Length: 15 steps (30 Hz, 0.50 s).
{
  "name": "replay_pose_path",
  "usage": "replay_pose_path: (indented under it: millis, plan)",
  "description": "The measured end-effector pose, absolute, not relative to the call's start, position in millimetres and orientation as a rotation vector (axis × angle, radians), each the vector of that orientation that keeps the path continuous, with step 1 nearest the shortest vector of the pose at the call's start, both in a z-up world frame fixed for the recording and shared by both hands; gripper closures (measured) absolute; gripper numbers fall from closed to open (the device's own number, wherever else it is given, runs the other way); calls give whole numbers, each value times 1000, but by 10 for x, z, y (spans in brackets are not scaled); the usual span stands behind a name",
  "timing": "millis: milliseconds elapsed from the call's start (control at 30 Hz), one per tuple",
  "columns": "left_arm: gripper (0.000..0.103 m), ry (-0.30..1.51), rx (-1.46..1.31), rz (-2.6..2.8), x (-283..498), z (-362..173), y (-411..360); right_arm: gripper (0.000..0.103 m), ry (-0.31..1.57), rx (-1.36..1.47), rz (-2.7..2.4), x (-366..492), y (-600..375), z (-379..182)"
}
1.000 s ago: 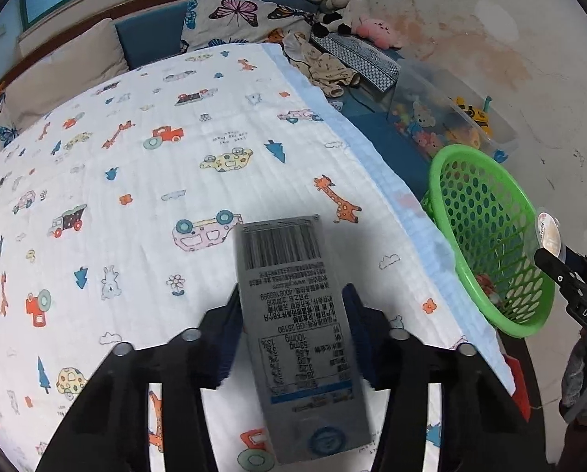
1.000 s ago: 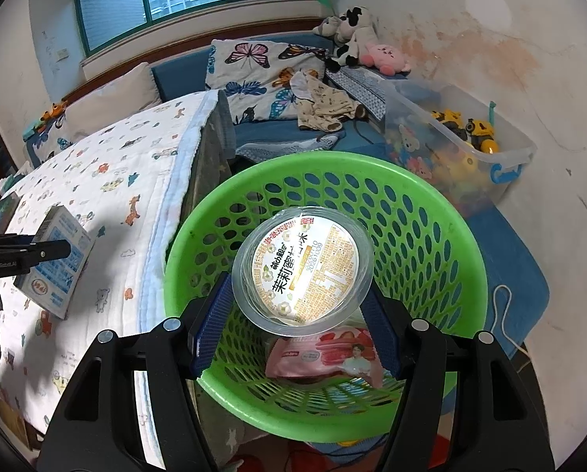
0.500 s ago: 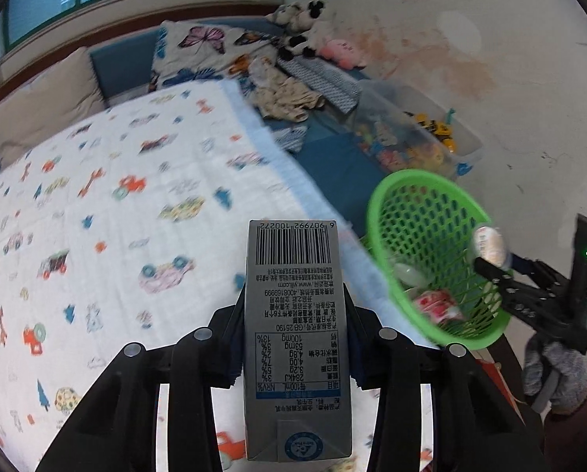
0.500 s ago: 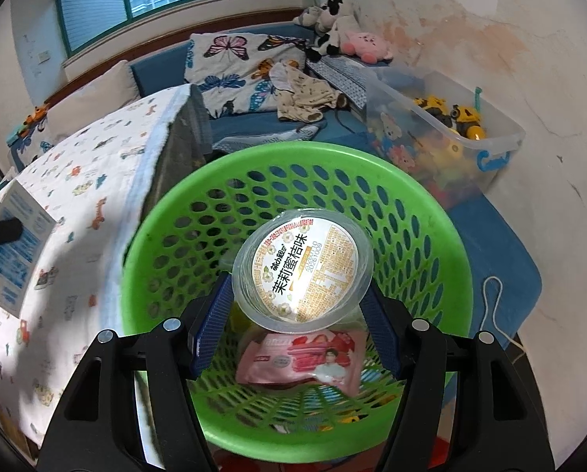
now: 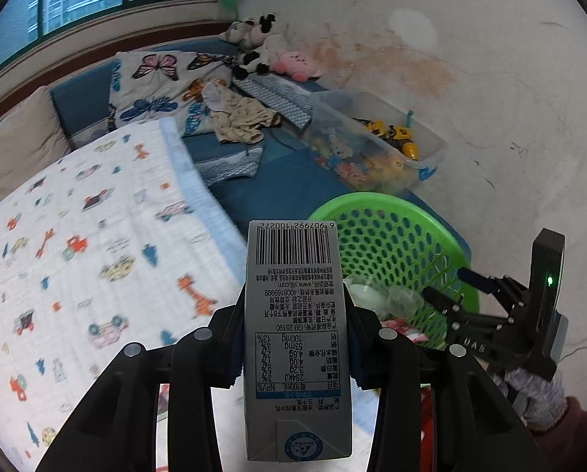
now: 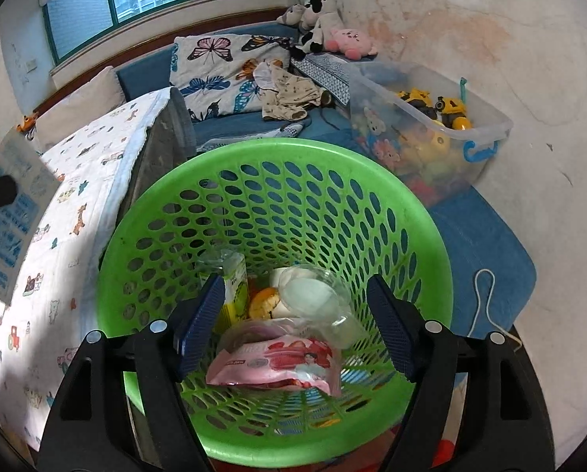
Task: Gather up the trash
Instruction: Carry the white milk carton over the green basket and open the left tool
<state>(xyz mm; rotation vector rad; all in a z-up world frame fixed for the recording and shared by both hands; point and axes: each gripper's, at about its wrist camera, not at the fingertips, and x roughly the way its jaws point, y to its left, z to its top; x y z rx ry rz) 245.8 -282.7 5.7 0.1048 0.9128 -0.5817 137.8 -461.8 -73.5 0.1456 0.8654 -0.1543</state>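
My left gripper [image 5: 293, 338] is shut on a grey milk carton [image 5: 295, 338], held upright above the bed's edge. The green basket [image 5: 395, 212] stands just beyond it to the right. In the right wrist view my right gripper [image 6: 295, 322] hangs over the green basket [image 6: 277, 153], its jaws opening with nothing pressed between them. A clear plastic cup [image 6: 317, 299] lies inside the basket on a pink wipes packet [image 6: 277, 362], beside a yellow-green carton [image 6: 234, 287]. The milk carton [image 6: 10, 212] shows at the left edge. The right gripper [image 5: 447, 287] also appears over the basket in the left wrist view.
A bed with a cartoon-print blanket [image 5: 77, 255] fills the left. A clear toy bin [image 6: 431, 126] stands behind the basket on a blue mat [image 6: 482, 236]. Butterfly cushions [image 6: 222, 67], crumpled clothes [image 6: 289, 90] and plush toys [image 6: 333, 35] sit at the back by the stained wall.
The right gripper has opened and the clear cup has dropped into the basket. The left gripper has carried the milk carton up and toward the basket.
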Motion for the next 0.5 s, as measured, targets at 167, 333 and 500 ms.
replay_pose_path:
  millis: [167, 333, 500]
  plan:
    - [63, 909, 133, -619, 2476, 14, -3133, 28, 851, 147, -145, 1240, -4621, -665]
    - [63, 923, 155, -643, 2489, -76, -3384, 27, 834, 146, -140, 1101, -4654, -590]
    - [63, 933, 175, -658, 2480, -151, -3570, 26, 827, 153, -137, 1006, -4682, -564]
